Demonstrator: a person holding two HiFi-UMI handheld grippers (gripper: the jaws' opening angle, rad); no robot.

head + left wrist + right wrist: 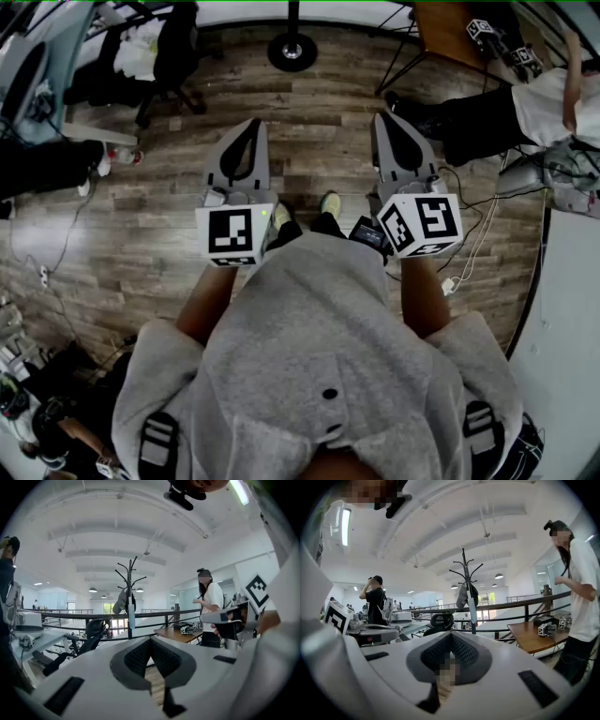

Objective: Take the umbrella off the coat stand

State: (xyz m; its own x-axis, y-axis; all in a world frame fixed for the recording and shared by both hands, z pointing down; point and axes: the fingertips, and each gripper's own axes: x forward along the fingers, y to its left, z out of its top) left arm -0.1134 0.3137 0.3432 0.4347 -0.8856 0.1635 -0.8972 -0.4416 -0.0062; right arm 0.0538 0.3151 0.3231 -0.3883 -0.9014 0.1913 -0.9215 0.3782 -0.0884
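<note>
A black coat stand [129, 581] rises some way ahead by a railing, with its round base [292, 52] on the wood floor. A slim light-blue folded umbrella [131, 616] hangs down its pole next to a grey garment [121, 602]. The right gripper view shows the same stand [465, 571], umbrella [472, 611] and garment [462, 597]. My left gripper [251, 124] and right gripper [384, 117] are held side by side in front of my body. They point almost level at the stand and are well short of it. Both left gripper [151, 639] and right gripper [451, 634] are shut and hold nothing.
A person in a white shirt [209, 604] stands at the right beside a wooden table [177, 632] with marker cubes on it. A black office chair [92, 629] sits left of the stand, and another person [375, 599] stands at far left. Cables [473, 248] trail across the floor.
</note>
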